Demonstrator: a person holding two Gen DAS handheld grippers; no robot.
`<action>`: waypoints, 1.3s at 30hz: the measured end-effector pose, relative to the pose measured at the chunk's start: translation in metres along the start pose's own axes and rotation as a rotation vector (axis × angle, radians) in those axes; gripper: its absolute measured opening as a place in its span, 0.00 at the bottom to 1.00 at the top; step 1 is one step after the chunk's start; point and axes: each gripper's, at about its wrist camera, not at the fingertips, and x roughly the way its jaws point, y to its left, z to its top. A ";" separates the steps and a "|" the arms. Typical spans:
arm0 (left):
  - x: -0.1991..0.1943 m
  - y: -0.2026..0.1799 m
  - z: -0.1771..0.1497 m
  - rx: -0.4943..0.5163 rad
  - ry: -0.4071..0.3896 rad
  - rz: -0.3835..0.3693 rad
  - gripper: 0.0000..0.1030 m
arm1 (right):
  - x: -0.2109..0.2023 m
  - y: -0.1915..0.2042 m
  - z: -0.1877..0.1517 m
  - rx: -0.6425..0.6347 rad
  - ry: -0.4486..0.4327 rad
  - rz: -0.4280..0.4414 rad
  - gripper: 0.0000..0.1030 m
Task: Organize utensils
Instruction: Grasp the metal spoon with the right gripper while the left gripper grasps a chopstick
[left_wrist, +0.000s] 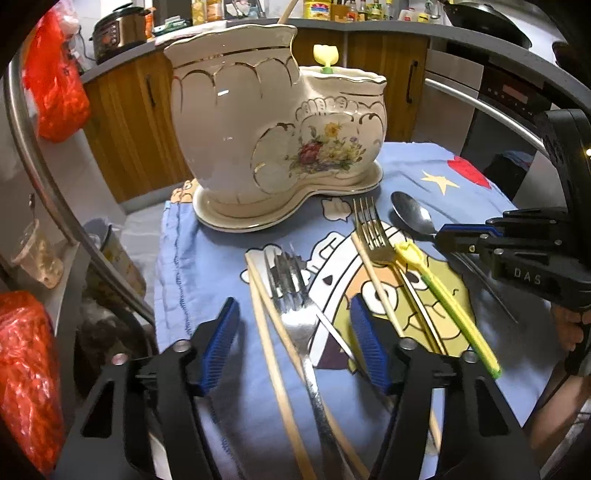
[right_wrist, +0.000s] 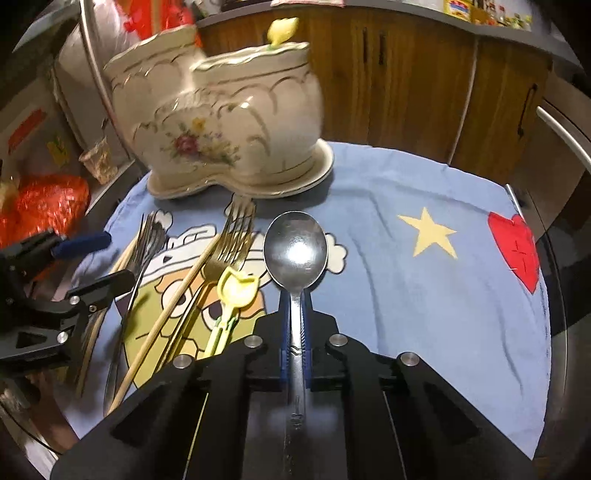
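We clamp the right gripper (right_wrist: 294, 325) on the spoon (right_wrist: 295, 247) handle while the left gripper (left_wrist: 295, 347), half open, straddles the silver fork (left_wrist: 299, 314), both ready for the holder (left_wrist: 266, 122)

Two wrist cameras look steeply down along their fingers, close over a blue cartoon tablecloth (left_wrist: 424, 166); the left view sits left of the scattered cutlery, the right view farther right, and both share the cream ceramic utensil holder (right_wrist: 221, 122) standing beyond it
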 end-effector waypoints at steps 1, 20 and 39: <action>0.000 0.000 0.001 -0.006 -0.003 -0.009 0.54 | -0.001 0.000 0.000 0.002 -0.002 0.000 0.05; -0.001 -0.002 0.005 -0.050 0.002 -0.010 0.45 | -0.014 -0.011 -0.003 0.002 -0.026 0.012 0.05; -0.003 0.027 -0.014 -0.079 0.127 0.053 0.16 | -0.013 -0.002 0.001 -0.016 -0.038 0.012 0.05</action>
